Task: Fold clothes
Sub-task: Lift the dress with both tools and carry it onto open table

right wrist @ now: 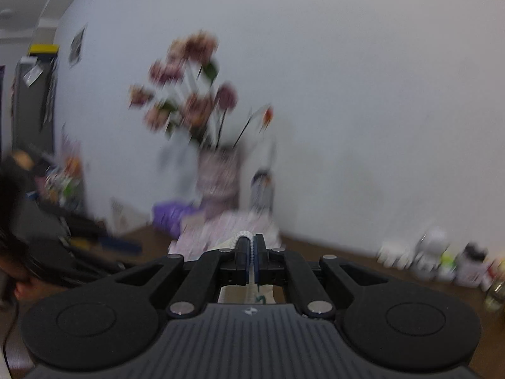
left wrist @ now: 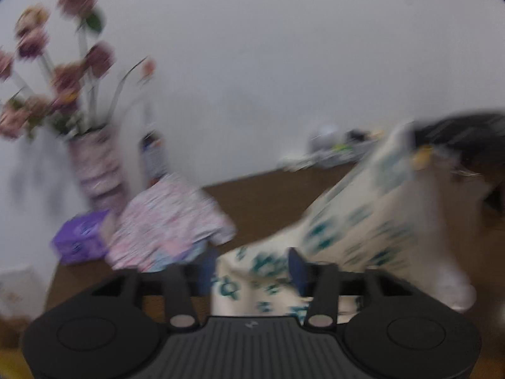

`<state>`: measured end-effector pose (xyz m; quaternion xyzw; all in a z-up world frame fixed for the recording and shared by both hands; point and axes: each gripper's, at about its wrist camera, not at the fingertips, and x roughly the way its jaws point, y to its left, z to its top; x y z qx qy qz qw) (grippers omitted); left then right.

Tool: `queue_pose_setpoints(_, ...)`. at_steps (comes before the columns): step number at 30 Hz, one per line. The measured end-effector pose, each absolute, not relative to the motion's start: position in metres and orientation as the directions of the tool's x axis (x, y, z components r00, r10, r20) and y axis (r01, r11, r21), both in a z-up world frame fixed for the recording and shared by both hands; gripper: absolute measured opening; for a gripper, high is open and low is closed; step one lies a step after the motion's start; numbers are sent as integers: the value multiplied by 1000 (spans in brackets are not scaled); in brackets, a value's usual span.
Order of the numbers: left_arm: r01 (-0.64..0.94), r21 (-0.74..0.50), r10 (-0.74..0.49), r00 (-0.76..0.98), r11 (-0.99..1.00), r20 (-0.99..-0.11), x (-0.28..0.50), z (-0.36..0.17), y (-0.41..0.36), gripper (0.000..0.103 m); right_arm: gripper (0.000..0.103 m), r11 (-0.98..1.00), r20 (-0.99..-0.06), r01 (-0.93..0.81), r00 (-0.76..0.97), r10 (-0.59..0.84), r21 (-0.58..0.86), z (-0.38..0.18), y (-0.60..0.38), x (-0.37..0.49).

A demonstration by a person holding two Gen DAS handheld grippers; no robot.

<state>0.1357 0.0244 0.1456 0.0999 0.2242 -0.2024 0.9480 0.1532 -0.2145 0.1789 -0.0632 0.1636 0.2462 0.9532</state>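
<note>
A: Room to move? Grips?
B: Bare brown table (left wrist: 268,195) far of cream garment (left wrist: 363,227); floral pile (left wrist: 170,221) left. Left gripper (left wrist: 252,271) parted over garment, unpinched. Right gripper (right wrist: 252,252) clamps its edge.

The right hand-held gripper (right wrist: 251,248) pinches a cream cloth (right wrist: 235,240) with its jaws closed. Beyond it stand a folded pink garment (right wrist: 217,229) and a vase of flowers (right wrist: 217,177).
</note>
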Motion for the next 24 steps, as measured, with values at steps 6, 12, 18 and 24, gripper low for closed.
queue_pose_setpoints(6,560,259,-412,789,787,-456,96,143,-34,70,2,817,-405,-576,743,533,18,152,-183,137)
queue_pose_setpoints(12,594,272,-403,753,757,-521,100,101,-56,61,2,771,-450,-636,681,578,28,135,-183,117)
queue_pose_setpoints(18,626,232,-403,699,745,-591,117,67,-46,25,50,794,-479,-607,685,549,42,111,-206,91)
queue_pose_setpoints(24,611,203,-401,698,765,-593,110,65,-24,32,49,880,-512,-464,734,446,102,79,-242,68)
